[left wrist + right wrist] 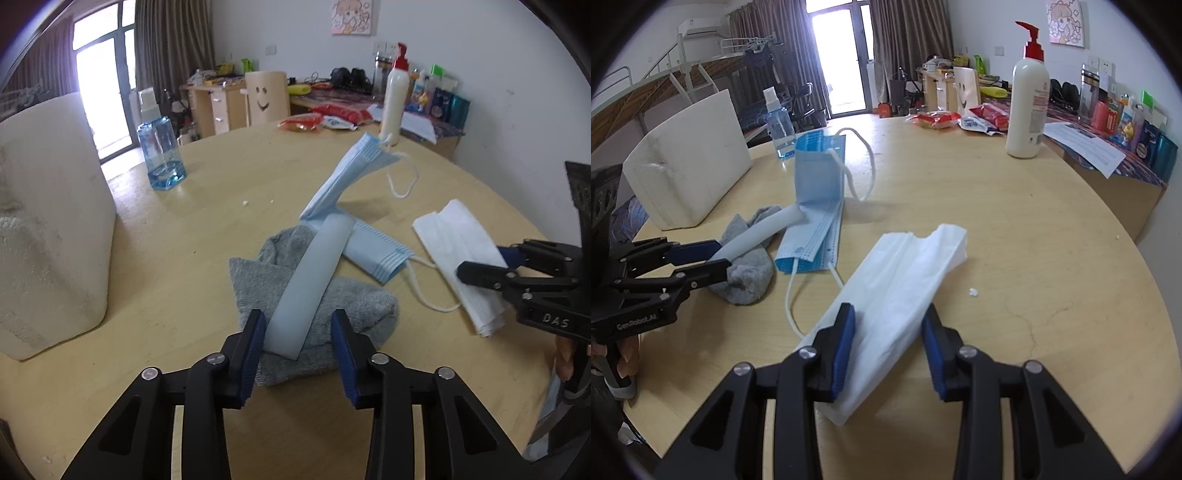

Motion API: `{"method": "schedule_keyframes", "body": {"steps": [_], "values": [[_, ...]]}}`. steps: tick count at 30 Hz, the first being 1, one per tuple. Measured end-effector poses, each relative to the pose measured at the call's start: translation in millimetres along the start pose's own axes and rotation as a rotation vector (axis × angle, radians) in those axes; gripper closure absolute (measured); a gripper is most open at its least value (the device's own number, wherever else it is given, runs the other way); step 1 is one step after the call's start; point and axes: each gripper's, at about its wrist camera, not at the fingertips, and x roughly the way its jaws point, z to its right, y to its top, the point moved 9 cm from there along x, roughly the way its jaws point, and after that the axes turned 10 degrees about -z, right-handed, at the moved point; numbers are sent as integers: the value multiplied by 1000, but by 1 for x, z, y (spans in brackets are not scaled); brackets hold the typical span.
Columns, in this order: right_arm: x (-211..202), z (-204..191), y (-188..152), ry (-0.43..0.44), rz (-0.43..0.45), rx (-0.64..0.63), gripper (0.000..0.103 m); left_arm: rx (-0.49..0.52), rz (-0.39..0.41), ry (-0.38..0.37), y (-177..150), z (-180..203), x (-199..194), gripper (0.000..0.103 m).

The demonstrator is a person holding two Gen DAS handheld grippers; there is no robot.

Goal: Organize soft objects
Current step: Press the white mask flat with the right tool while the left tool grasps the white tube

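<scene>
A grey sock (354, 314) lies on the round wooden table (184, 266), with a pale blue flat strip (310, 280) resting across it. My left gripper (298, 347) is open, its jaws either side of the strip's near end, not closed on it. A blue face mask (373, 251) lies behind the sock, one half standing up. A folded white tissue (897, 291) lies to the right. My right gripper (888, 350) is open with its jaws astride the tissue's near end. The sock (750, 273), strip (757, 232) and mask (816, 206) also show in the right wrist view.
A white foam block (48, 229) stands at the left. A blue spray bottle (160, 147) is behind it. A white pump bottle (1027, 107) and red snack packets (934, 118) sit at the table's far side. A cluttered desk runs along the wall.
</scene>
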Motion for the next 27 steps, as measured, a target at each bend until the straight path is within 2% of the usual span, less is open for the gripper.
{"method": "schedule_keyframes", "body": {"steps": [3, 6, 9, 12, 16, 18, 23, 24, 25, 27], "values": [[0, 0, 0, -2, 0, -1, 62, 30, -7, 34, -1, 3, 2, 66], [0, 0, 0, -1, 1, -1, 62, 29, 4, 35, -1, 1, -1, 80], [0, 0, 0, 2, 1, 1, 62, 24, 11, 22, -2, -2, -3, 83], [0, 1, 0, 2, 0, 4, 62, 27, 4, 27, -1, -3, -2, 83], [1, 1, 0, 0, 1, 2, 62, 50, -9, 63, -2, -3, 2, 74], [1, 1, 0, 0, 2, 0, 62, 46, -8, 67, -1, -2, 2, 74], [0, 0, 0, 9, 5, 5, 62, 54, 9, 54, 1, 0, -4, 90], [0, 1, 0, 14, 7, 11, 63, 56, 15, 46, 1, 1, -5, 91], [0, 2, 1, 18, 9, 20, 71, 59, 21, 32, 2, 2, -7, 91], [0, 5, 1, 34, 11, 35, 75, 62, 41, 33, 2, 4, -12, 91]]}}
